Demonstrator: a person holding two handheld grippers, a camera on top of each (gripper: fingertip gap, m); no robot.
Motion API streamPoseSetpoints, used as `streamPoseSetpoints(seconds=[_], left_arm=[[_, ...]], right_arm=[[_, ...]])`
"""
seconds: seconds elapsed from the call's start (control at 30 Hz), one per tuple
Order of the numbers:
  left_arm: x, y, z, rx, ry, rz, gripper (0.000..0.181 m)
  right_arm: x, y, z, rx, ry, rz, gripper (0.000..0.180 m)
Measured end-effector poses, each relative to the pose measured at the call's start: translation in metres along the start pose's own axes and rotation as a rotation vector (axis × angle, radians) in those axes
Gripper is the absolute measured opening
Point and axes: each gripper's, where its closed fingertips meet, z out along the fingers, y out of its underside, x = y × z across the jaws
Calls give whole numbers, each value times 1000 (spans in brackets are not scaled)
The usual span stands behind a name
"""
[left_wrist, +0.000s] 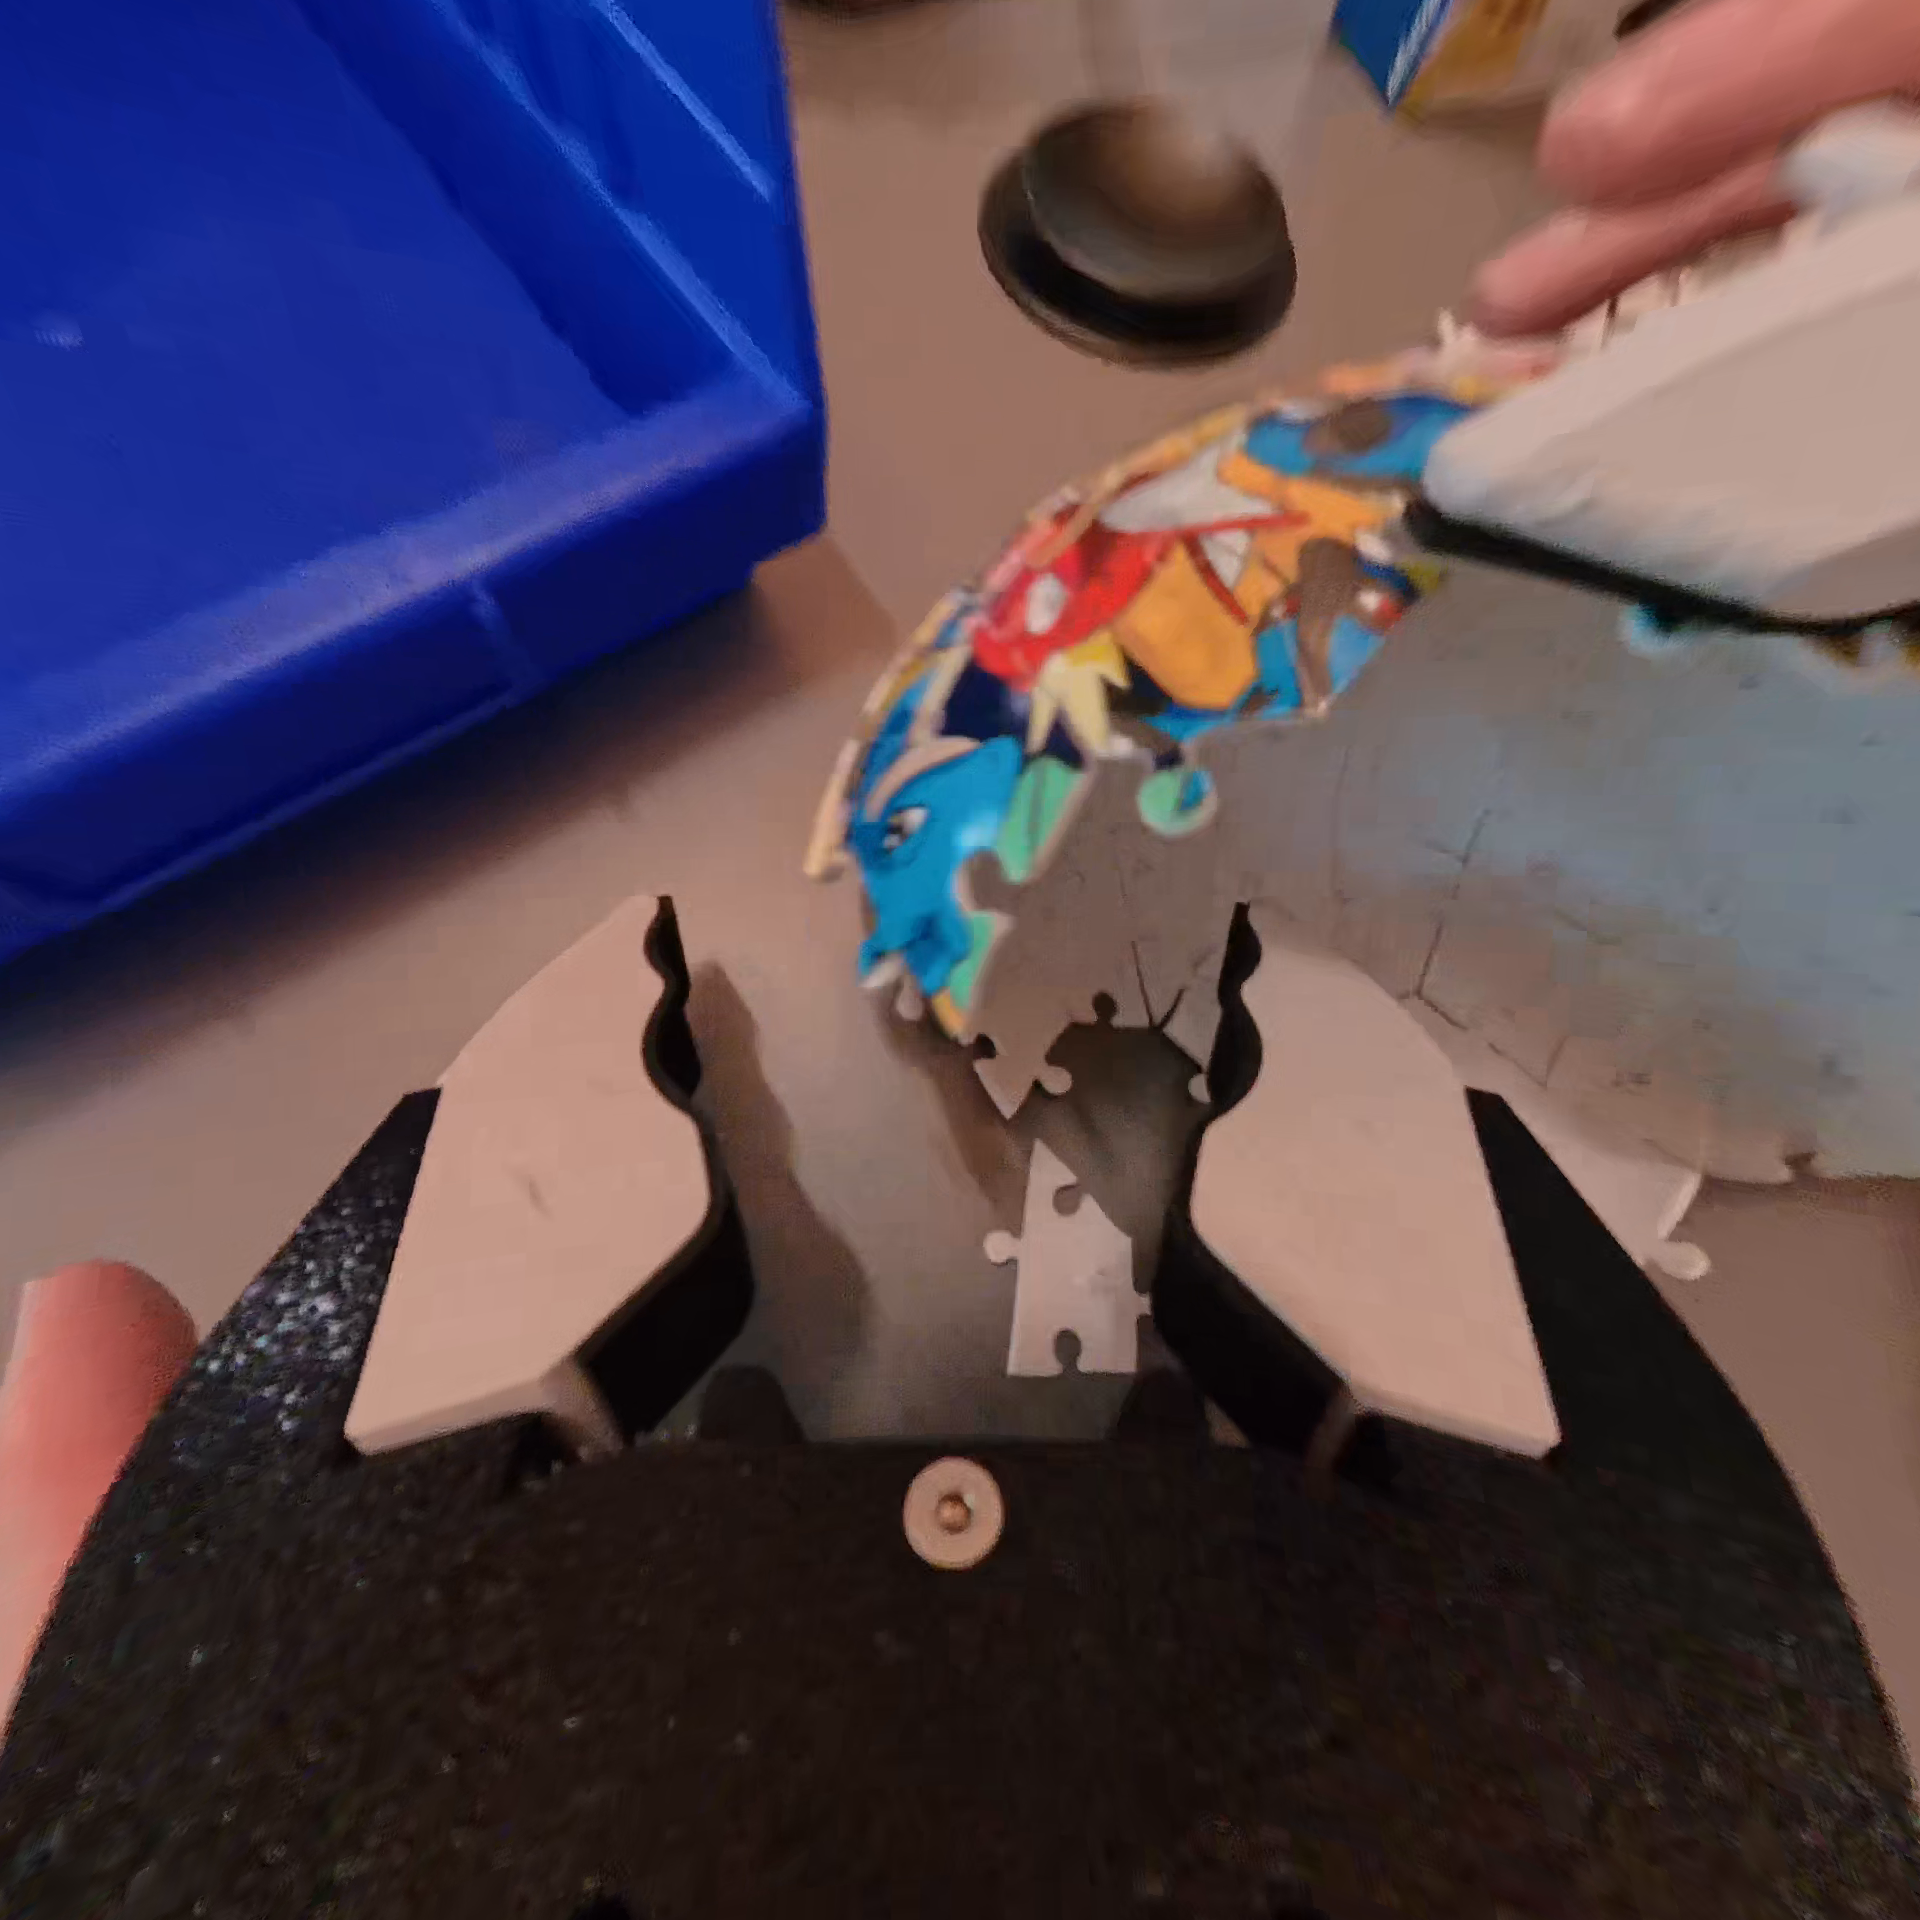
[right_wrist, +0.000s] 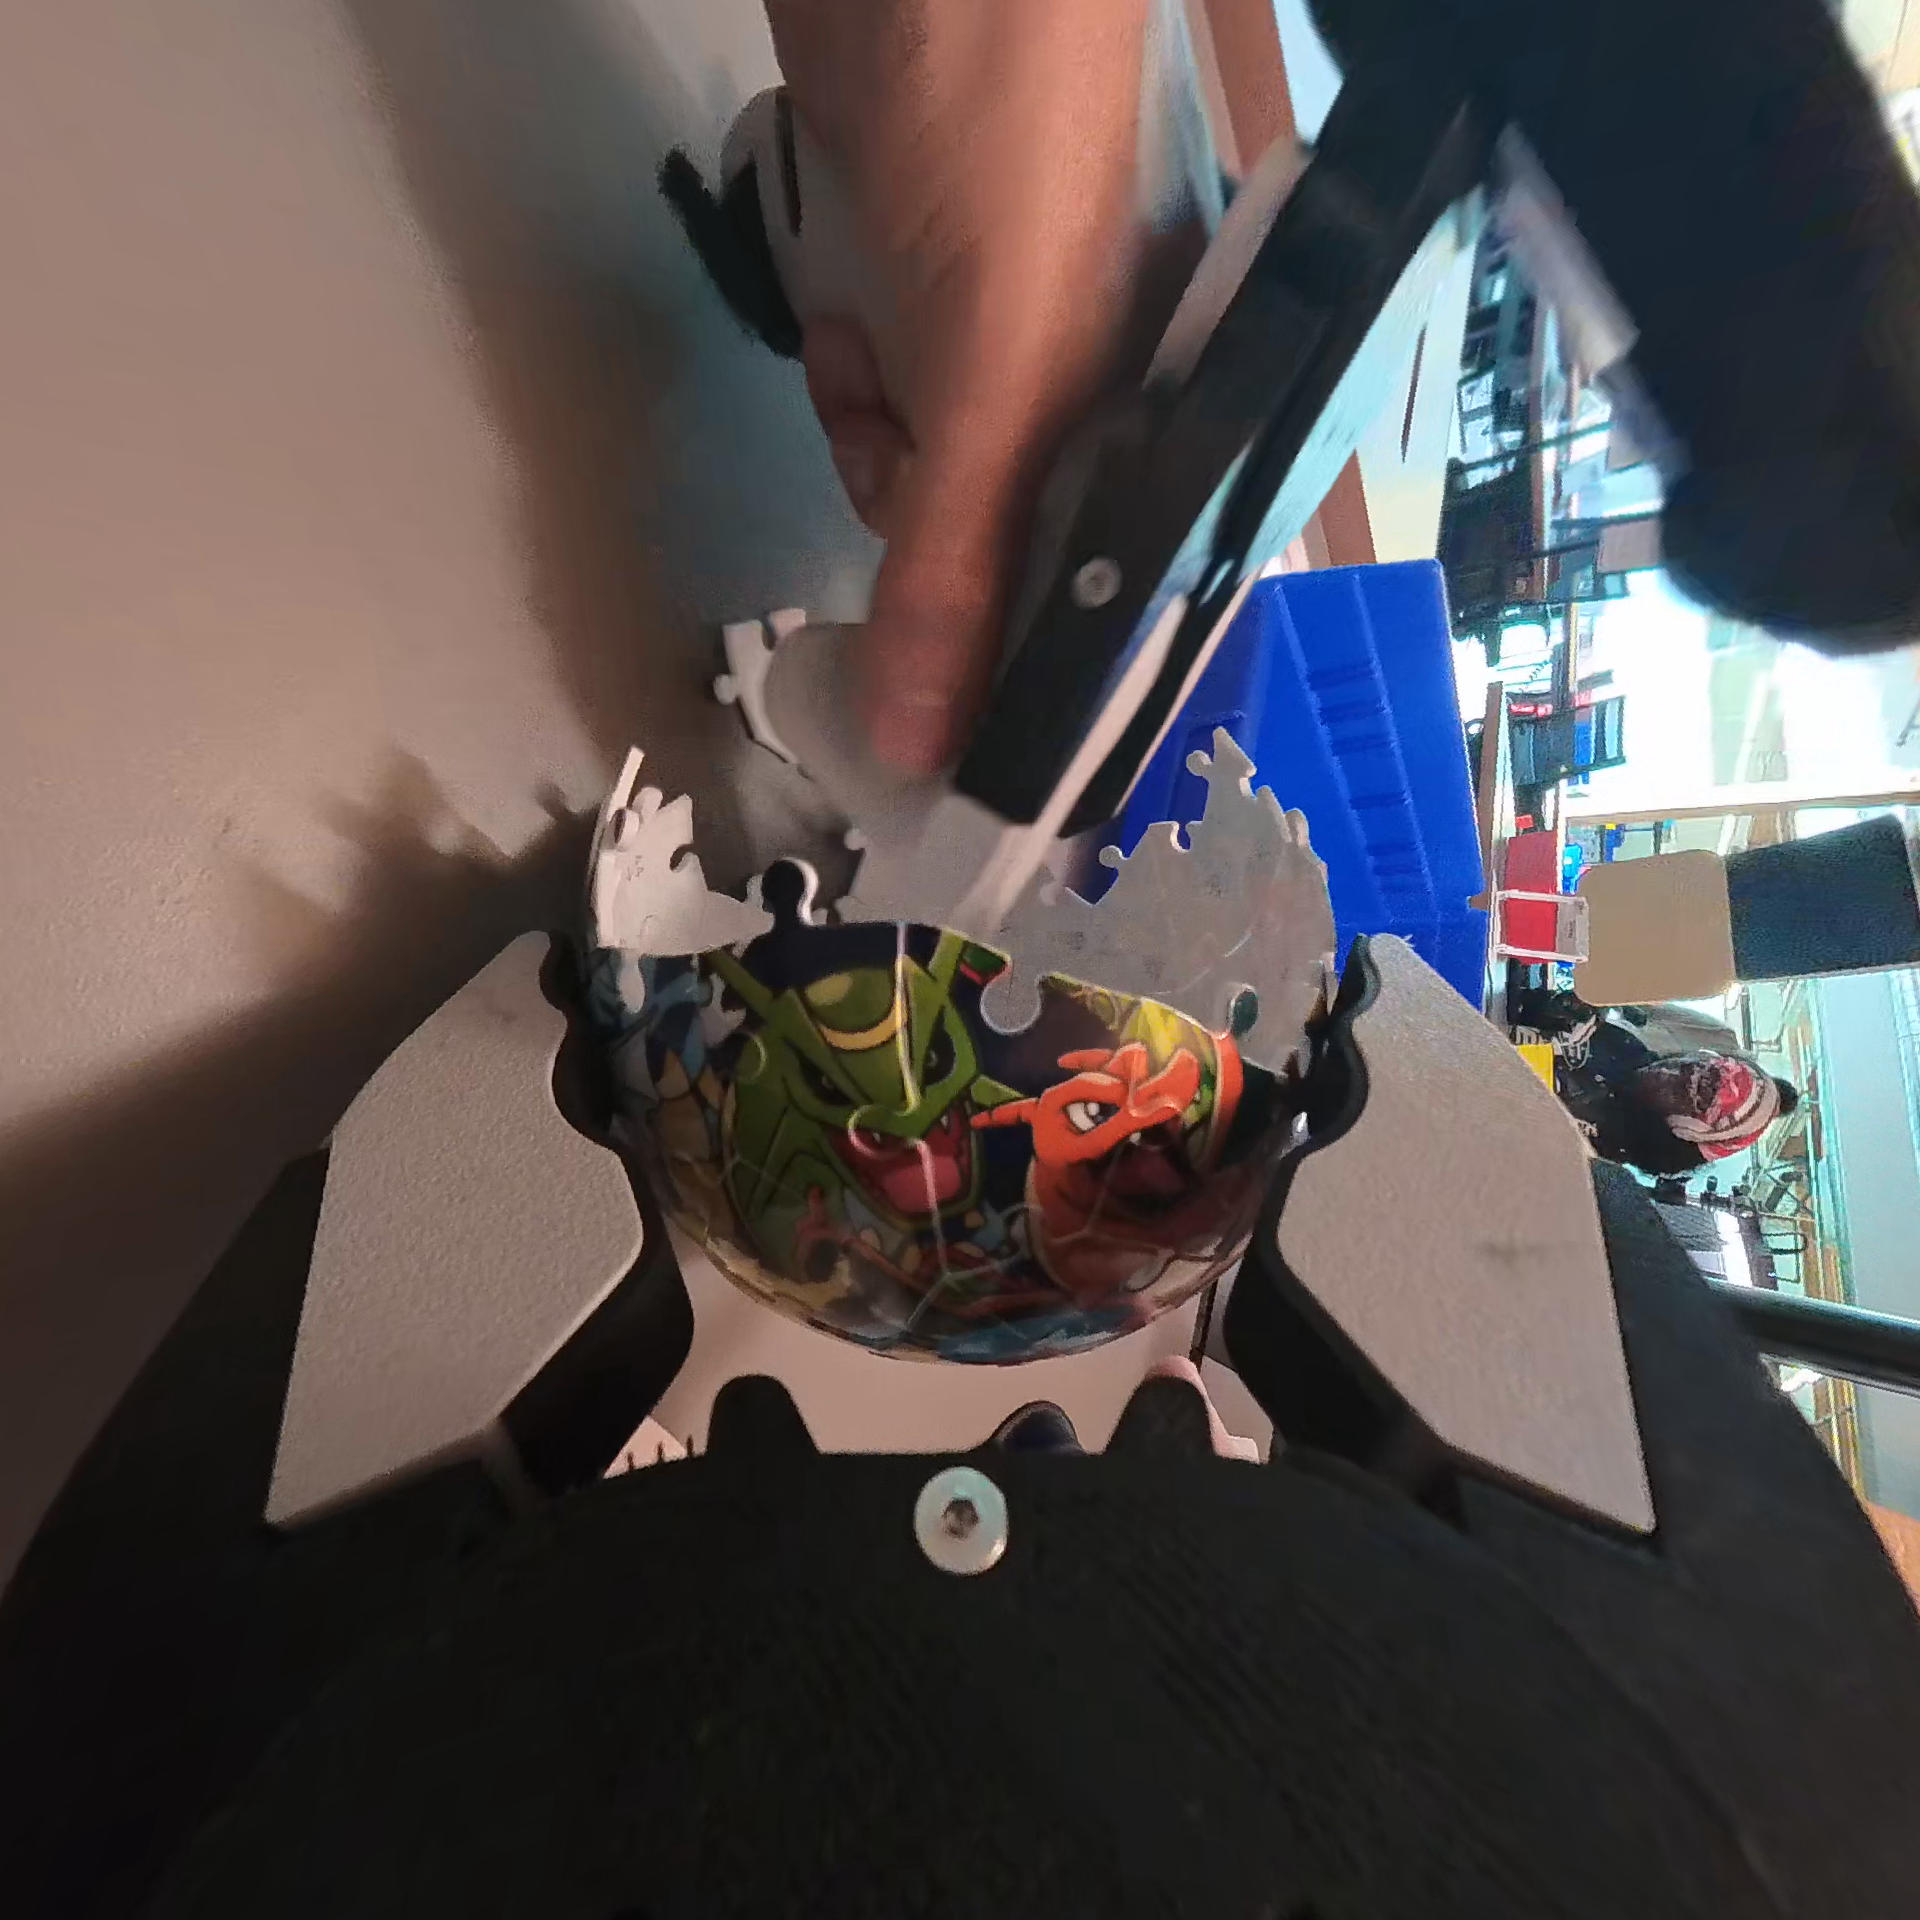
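Your right tongs (right_wrist: 961, 1049) grip a partly built puzzle ball (right_wrist: 956, 1143), a curved shell of interlocking pieces printed with bright cartoon creatures, pinched on both sides with its open, jagged rim facing away from the camera. Your left tongs (left_wrist: 961, 997) are spread, holding nothing; their right finger (left_wrist: 1340, 1174) sits against the shell's ragged lower edge. Directly below the shell, between those open fingers, a loose strip of puzzle pieces (left_wrist: 1075, 1283) lies grey side up on the tabletop (left_wrist: 914, 499). Your left hand (right_wrist: 966, 343) shows above the ball in the right wrist view.

The likely risks: the shell looks thin and is held together only by its tabs, so a harder squeeze could buckle it and pop pieces free. The left finger pressing at the ragged edge could tear off more pieces, and the loose strip could be knocked about.

The tabletop is smooth and beige. To the left of the shell stands a blue plastic bin (left_wrist: 364, 468). Beyond the shell is a round dark grommet hole (left_wrist: 1138, 234), with a blue-and-yellow box (left_wrist: 1455, 47) further back. The room behind is blurred, with bright windows and shelving.
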Motion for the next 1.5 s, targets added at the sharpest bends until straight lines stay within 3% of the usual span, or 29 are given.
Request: streamPoseSetpoints(seconds=[0.5, 0.57, 0.63, 0.8, 1.2, 1.27, 1.5], left_arm=[[-14, 16, -15, -39, -53, -12, 91], [-15, 24, -29, -60, -33, -26, 85], [-9, 39, -43, -112, 23, -30, 67], [0, 73, -57, -212, 45, 44, 54], [21, 67, -42, -296, 3, 212, 38], [23, 65, -38, -291, 3, 204, 28], [24, 62, -36, -280, 14, 171, 27]], right_arm=[[-1, -3, 2, -27, 6, -28, 132], [-1, -3, 2, -31, 6, -32, 132], [-2, -4, 2, -35, 7, -41, 132], [-3, -5, 2, -49, 6, -65, 132], [-3, -5, 3, -57, 5, -73, 133], [-3, -5, 3, -59, 5, -77, 133], [-3, -6, 3, -66, 8, -92, 133]])
